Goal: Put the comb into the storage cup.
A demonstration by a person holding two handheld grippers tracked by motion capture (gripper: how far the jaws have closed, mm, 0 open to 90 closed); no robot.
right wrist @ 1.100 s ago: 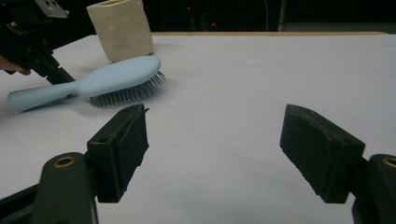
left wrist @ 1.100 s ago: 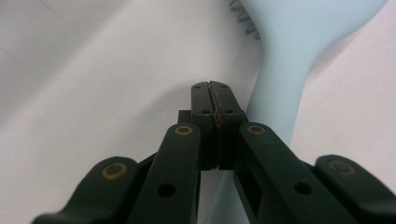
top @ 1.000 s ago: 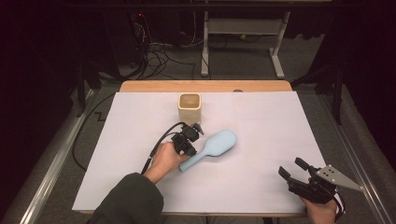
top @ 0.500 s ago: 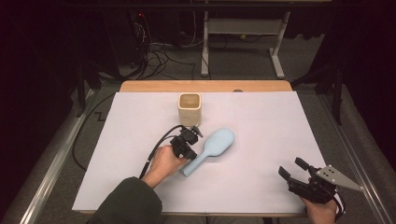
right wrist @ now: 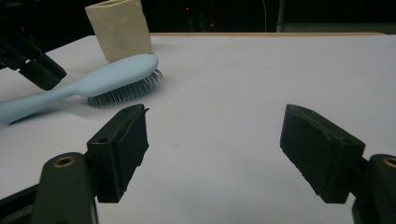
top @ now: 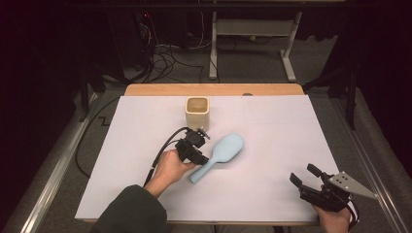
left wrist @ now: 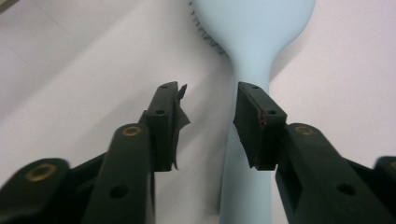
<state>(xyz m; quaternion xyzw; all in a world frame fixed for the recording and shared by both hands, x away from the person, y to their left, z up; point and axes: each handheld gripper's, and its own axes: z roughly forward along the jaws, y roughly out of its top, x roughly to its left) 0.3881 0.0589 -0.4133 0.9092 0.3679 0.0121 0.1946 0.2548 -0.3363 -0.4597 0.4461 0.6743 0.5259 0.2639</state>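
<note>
Hairbrush (top: 221, 155) lies bristles-down; the left gripper (left wrist: 208, 126), jaws apart, sits off-centre beside its handle. Centre, then close squarely. The right gripper (top: 311, 183) waits with jaws spread.

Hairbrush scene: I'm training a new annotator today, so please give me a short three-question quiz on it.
1. True or false: the left gripper has its jaws shut on the hairbrush handle.
2. Which way do the brush's bristles face? A up, B down onto the white sheet
3. Fill in: behind the brush head stands a cream ____.

Key: 1 false, the jaws stand open over the handle. 2 B. 3 cup.
</note>
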